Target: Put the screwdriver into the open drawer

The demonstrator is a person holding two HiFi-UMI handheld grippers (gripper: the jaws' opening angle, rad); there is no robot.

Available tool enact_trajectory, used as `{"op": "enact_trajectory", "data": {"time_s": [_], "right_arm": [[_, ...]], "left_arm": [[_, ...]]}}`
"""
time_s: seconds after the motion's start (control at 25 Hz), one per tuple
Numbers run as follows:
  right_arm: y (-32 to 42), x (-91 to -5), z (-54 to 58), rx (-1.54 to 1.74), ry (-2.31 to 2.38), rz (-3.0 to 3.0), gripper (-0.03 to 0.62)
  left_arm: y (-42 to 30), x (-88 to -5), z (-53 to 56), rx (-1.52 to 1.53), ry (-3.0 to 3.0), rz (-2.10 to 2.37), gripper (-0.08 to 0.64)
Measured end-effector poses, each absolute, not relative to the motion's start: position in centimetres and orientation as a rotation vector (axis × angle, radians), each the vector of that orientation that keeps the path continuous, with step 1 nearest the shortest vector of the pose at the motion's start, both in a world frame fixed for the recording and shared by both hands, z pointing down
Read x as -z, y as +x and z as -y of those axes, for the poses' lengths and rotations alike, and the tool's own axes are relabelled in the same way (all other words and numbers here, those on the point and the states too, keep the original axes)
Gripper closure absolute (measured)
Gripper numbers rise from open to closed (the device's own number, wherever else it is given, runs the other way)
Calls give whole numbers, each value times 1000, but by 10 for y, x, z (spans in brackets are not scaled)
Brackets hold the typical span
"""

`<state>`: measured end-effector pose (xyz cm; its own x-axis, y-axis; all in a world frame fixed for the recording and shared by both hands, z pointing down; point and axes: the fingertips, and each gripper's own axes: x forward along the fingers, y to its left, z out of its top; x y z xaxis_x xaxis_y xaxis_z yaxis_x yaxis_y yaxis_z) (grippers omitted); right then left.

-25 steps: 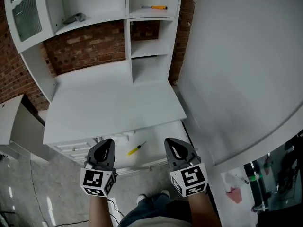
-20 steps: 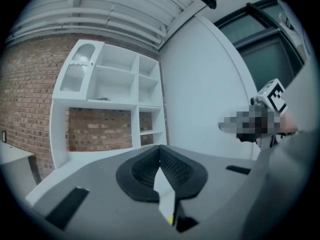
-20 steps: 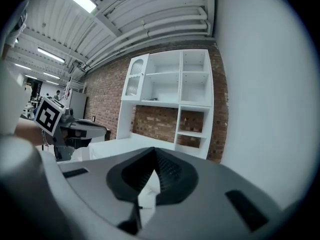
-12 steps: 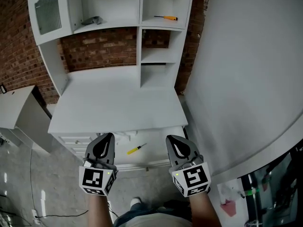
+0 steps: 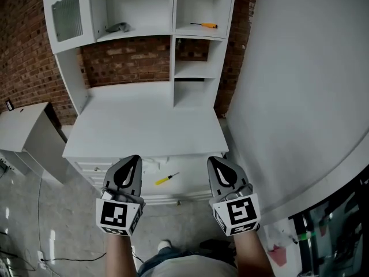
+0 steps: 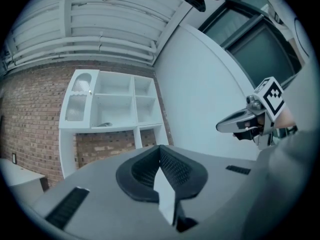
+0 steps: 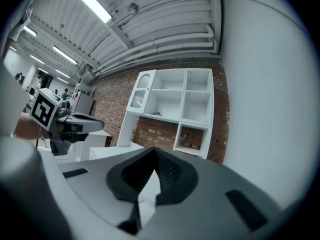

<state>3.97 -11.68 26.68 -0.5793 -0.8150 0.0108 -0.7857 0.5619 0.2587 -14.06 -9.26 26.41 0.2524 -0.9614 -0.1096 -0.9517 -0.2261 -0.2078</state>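
A yellow-handled screwdriver [image 5: 166, 179] lies in the open white drawer [image 5: 193, 183] under the desk's front edge. A second, orange-handled screwdriver [image 5: 205, 25] rests on an upper right shelf of the hutch. My left gripper [image 5: 134, 158] hovers over the drawer's left part, shut and empty, left of the yellow screwdriver. My right gripper [image 5: 214, 161] hovers over the drawer's right end, also shut with nothing in it. In the left gripper view the jaws [image 6: 160, 149] meet and the right gripper [image 6: 241, 125] shows at the side. In the right gripper view the jaws [image 7: 154, 152] are together too.
The white desk top [image 5: 144, 126] carries a hutch with shelves and a glass door [image 5: 66, 16]. A grey object [image 5: 118, 26] lies on one shelf. A large white curved surface [image 5: 300, 97] rises on the right. A white cabinet [image 5: 26, 134] stands at the left, with cables on the floor.
Both grippers have risen a little in front of the drawer and stay shut. The head view has tilted up toward the hutch. The yellow screwdriver has not moved.
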Motion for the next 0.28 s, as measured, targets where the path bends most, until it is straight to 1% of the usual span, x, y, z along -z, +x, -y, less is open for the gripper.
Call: {"op": "enact_trajectory", "data": {"time_s": [0.28], "right_arm": [[36,-256,96,357,1289,2731,584]], "left_arm": [[-138,-254,78,34,-2272,-1788,546]]}}
